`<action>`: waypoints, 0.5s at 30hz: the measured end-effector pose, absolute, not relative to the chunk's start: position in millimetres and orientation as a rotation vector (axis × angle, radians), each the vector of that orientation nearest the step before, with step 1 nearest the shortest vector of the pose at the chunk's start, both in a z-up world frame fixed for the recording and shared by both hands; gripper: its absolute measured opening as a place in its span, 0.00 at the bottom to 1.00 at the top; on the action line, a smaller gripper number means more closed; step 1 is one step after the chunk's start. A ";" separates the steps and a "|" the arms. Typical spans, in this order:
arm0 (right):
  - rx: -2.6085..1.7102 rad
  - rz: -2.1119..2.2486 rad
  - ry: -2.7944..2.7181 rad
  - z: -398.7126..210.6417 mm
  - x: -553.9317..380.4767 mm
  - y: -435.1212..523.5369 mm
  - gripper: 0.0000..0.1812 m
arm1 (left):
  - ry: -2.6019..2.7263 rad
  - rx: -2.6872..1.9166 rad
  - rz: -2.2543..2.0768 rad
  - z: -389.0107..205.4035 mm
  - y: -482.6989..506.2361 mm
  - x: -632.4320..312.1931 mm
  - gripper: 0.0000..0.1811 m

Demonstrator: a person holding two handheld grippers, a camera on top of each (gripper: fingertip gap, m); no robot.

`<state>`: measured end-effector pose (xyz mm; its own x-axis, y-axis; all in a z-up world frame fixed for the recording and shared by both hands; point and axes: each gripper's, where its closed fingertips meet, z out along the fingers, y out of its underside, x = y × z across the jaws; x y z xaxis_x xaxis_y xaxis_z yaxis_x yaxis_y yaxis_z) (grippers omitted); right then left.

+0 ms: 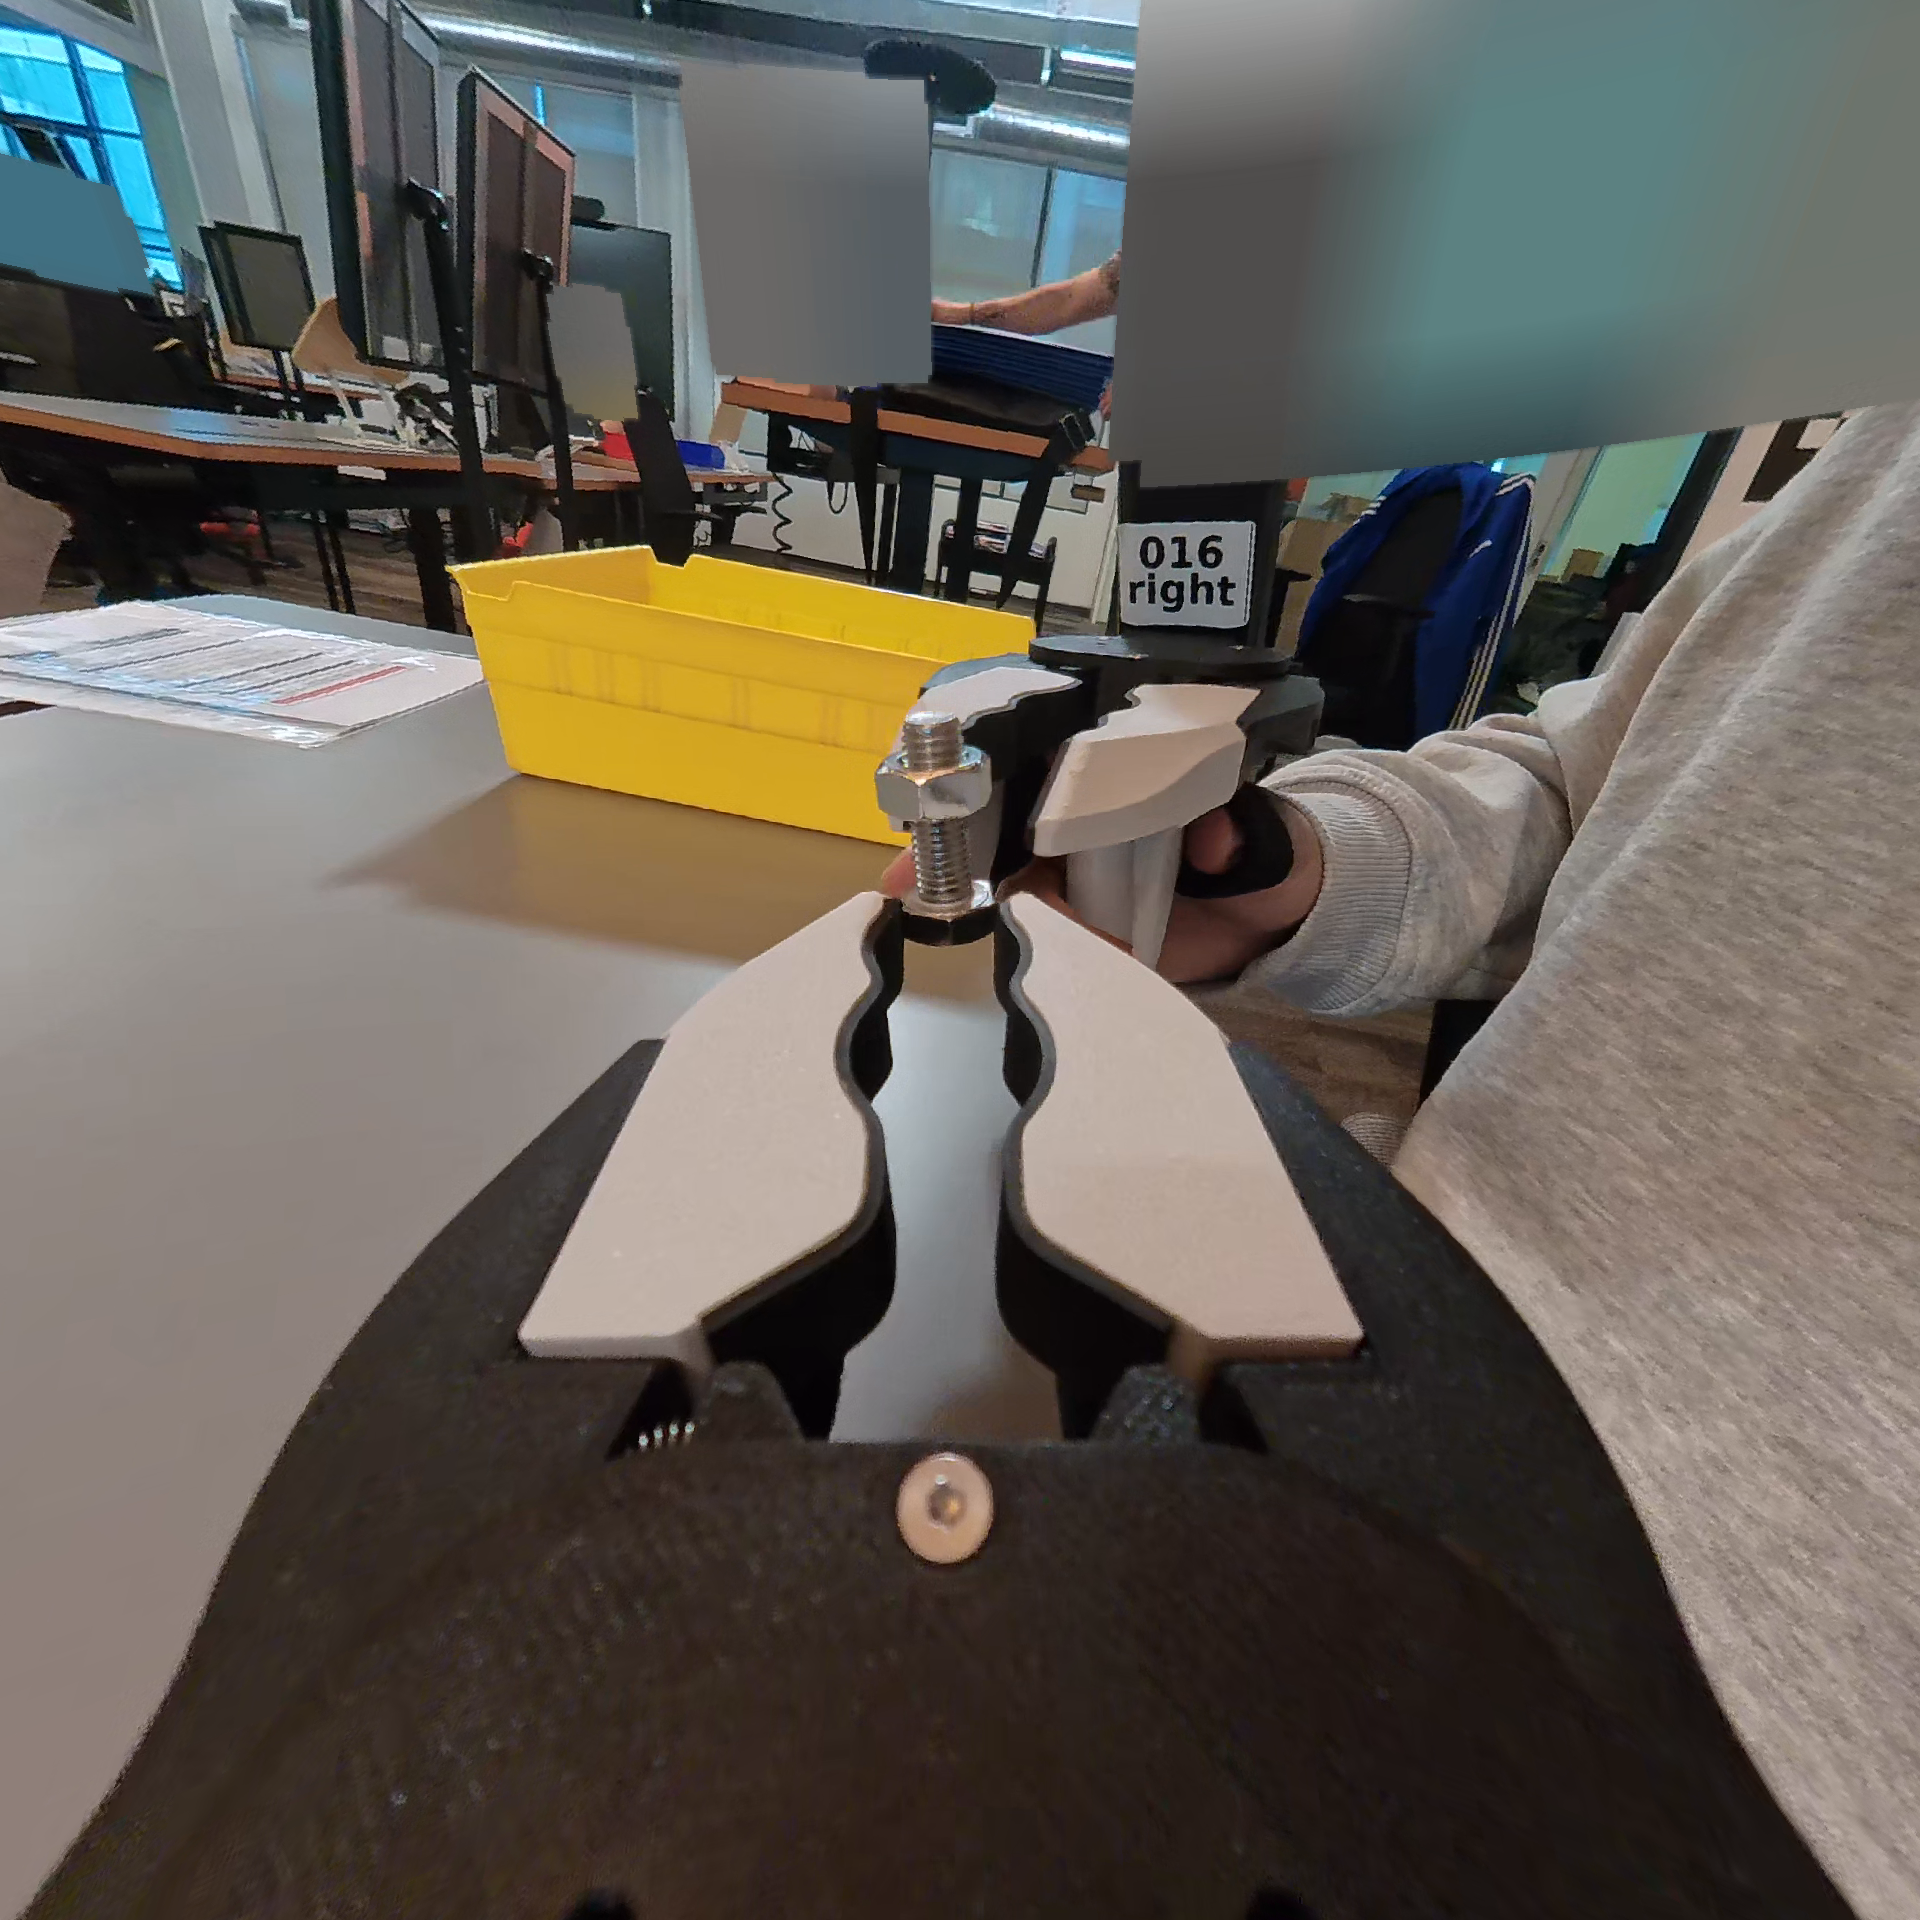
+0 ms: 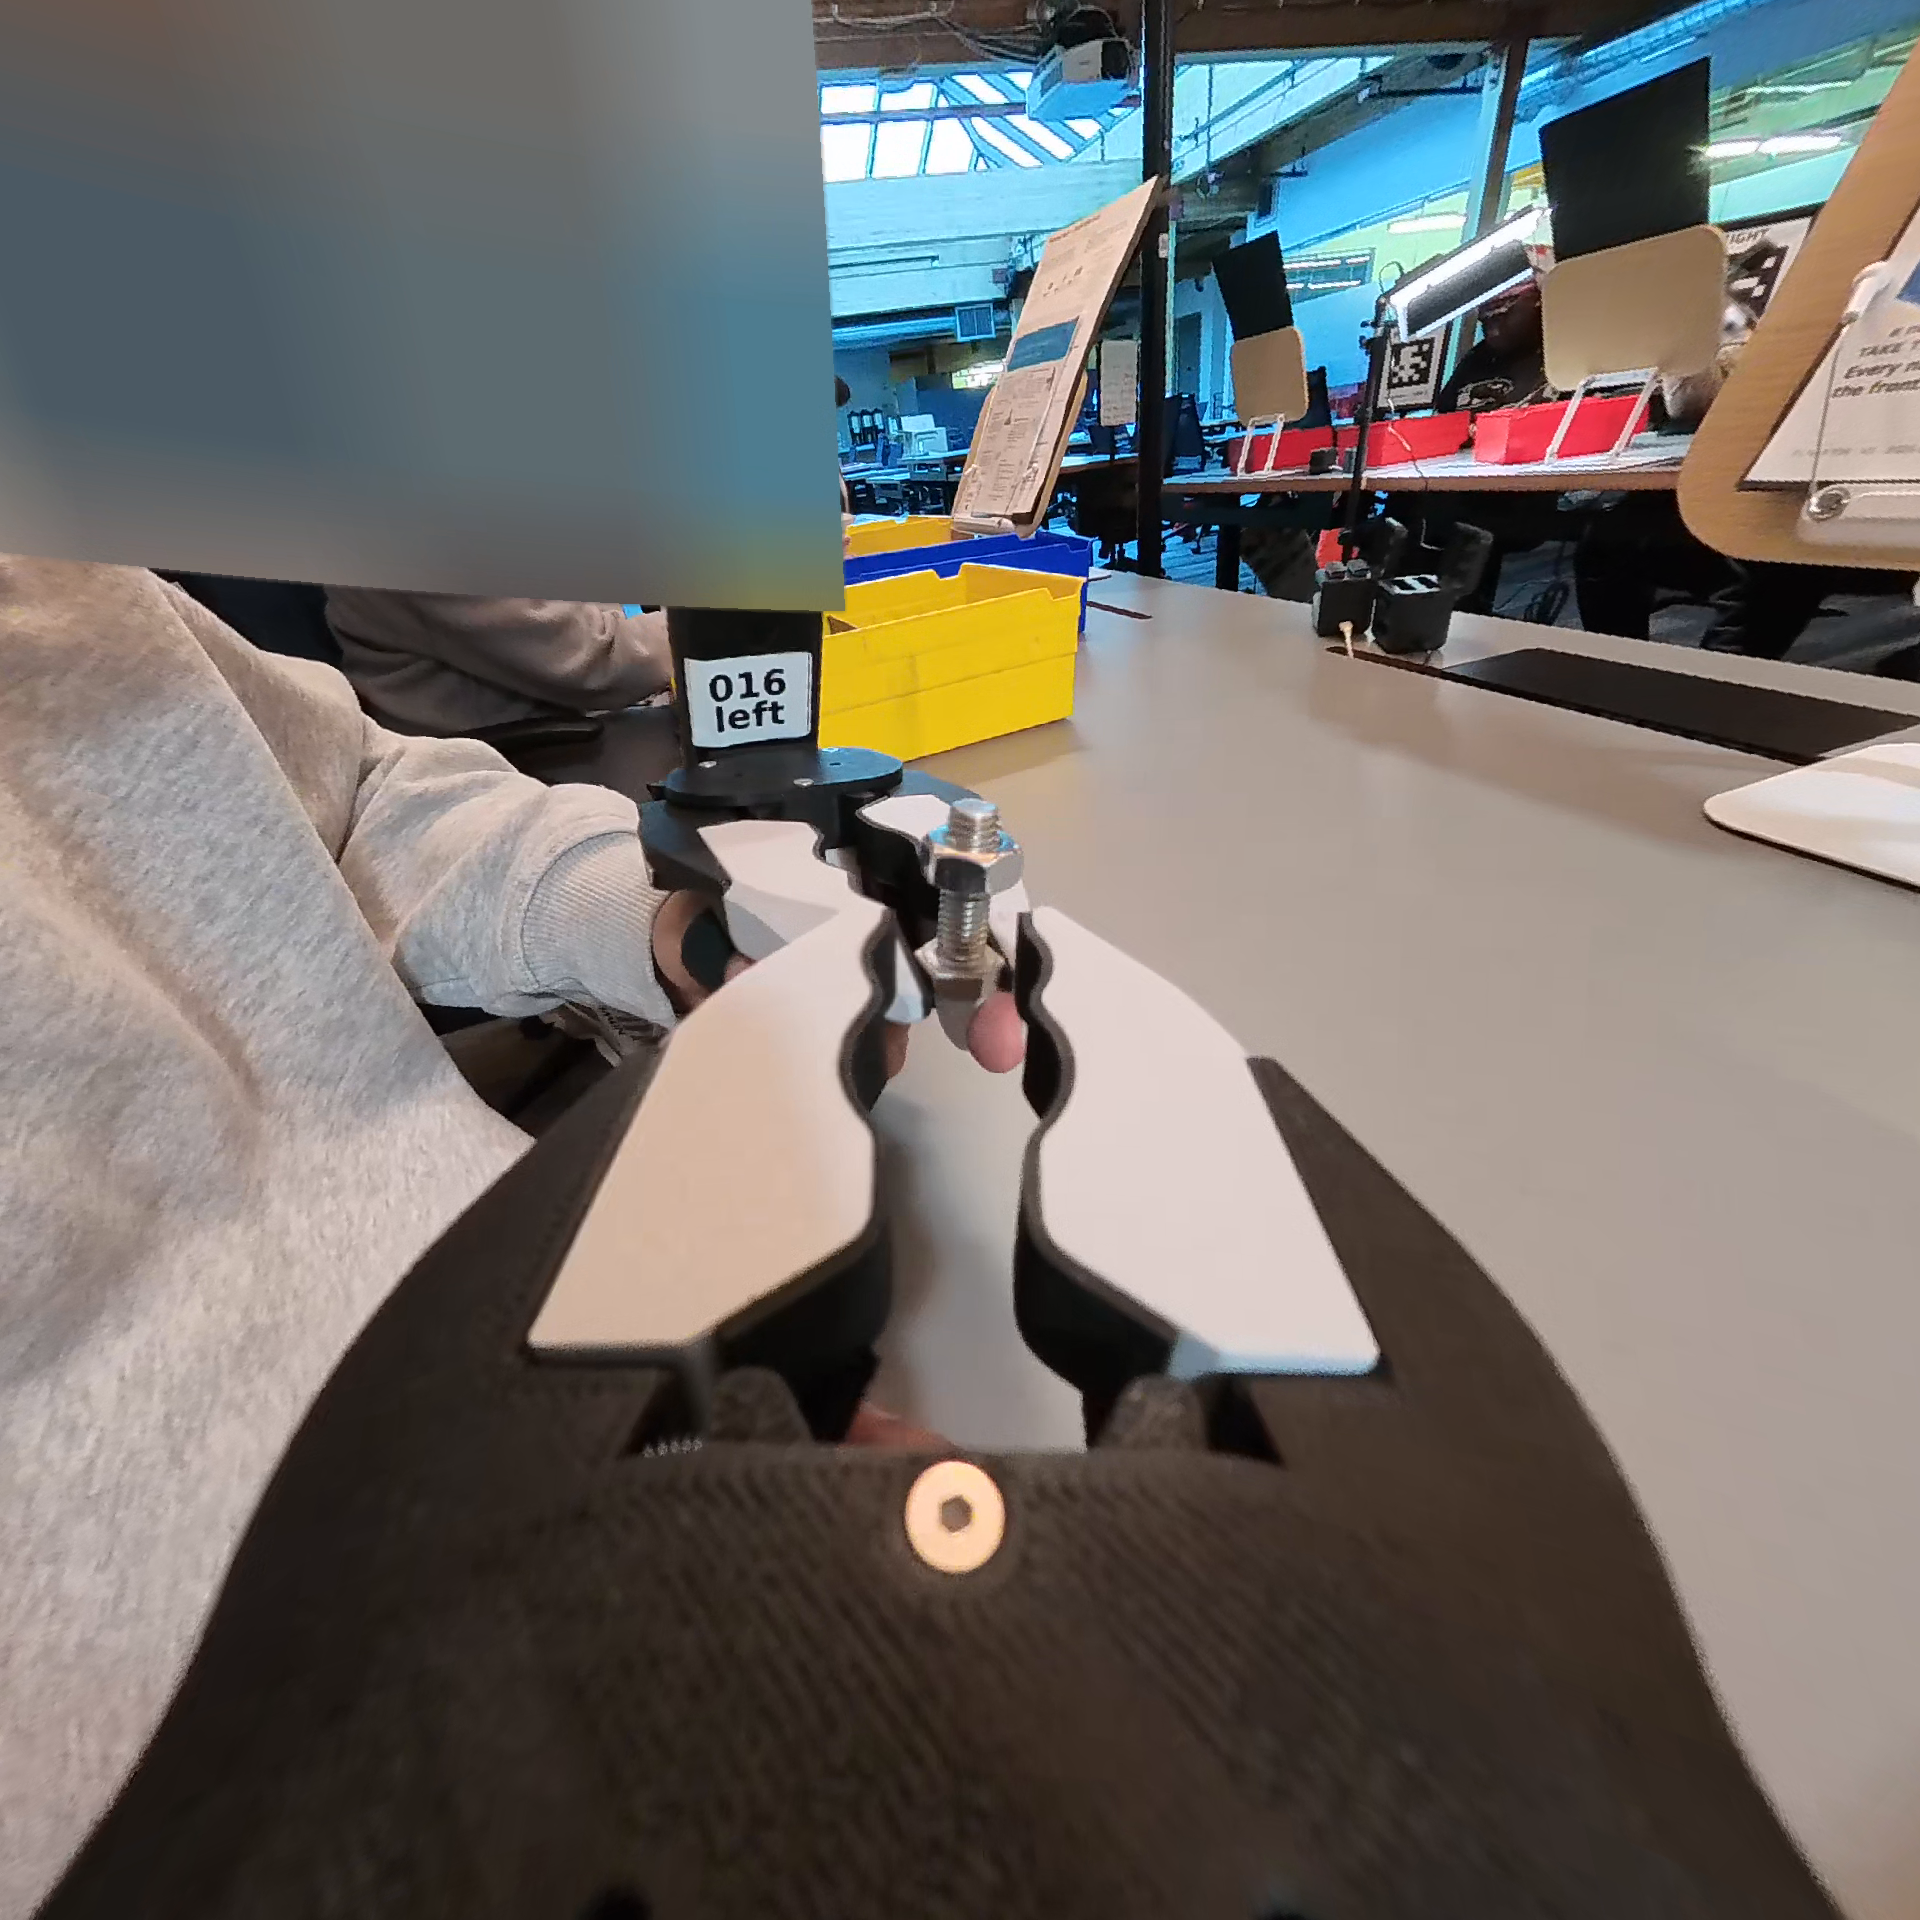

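- Bolt (image 1: 940,857) stands upright in the air, over the grey table (image 1: 312,1039) and close to its near edge, just in front of the person's grey sleeve (image 1: 1455,831).
- Nut (image 1: 932,784) is on the thread, partway down. A few turns show above it, with a stretch of bare thread between it and the head.
- Left gripper (image 1: 940,925) is clamped on the bolt head, both tips against it.
- Right gripper (image 2: 956,940) looks released. Its tips flank the shank with gaps on both sides, and I see no firm contact. In the left wrist view one of its tips sits right by the nut.
- A bare fingertip (image 2: 997,1039) sits under the head. I can't tell whose hand it belongs to.
- Room: open tabletop to the left and ahead.
- Yellow bin (image 1: 675,675) is beyond the bolt, apart from it. A printed sheet (image 1: 208,655) lies farther left.
- Right wrist view: more bins (image 2: 956,665) behind the left gripper, a black strip (image 2: 1662,707) and a white slab (image 2: 1829,810) well off to the right.
- The tight side is the person's: sleeve and table edge close in, with floor just past them.
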<state>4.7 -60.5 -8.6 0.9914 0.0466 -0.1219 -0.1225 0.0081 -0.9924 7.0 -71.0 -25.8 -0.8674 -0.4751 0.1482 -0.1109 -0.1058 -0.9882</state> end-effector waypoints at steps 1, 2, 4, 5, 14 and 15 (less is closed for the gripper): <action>-1.559 0.133 0.058 -9.0 4.3 -60.4 0.12 | 1.911 -0.645 -2.061 -26.0 -71.4 6.6 0.09; -1.560 0.135 0.055 -9.3 3.6 -60.1 0.11 | 1.914 -0.645 -2.062 -26.3 -71.7 6.4 0.09; -1.563 0.136 0.049 -9.9 2.4 -59.8 0.09 | 1.916 -0.645 -2.064 -26.5 -72.0 6.0 0.09; -1.566 0.135 0.046 -10.3 1.9 -59.6 0.08 | 1.916 -0.644 -2.065 -26.5 -72.2 5.7 0.09; -1.582 0.136 0.036 -12.8 0.3 -58.8 0.05 | 1.937 -0.621 -2.077 -27.3 -76.2 1.2 0.09; -1.583 0.134 0.036 -13.0 0.2 -58.9 0.05 | 1.937 -0.621 -2.078 -27.4 -76.3 1.1 0.09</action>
<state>0.2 -58.9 -13.0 0.9923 0.0614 -0.1078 -0.1069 -0.0173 -0.9941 1.1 -76.3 -27.4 -0.8828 -0.4464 0.1465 -0.1149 -0.0973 -0.9886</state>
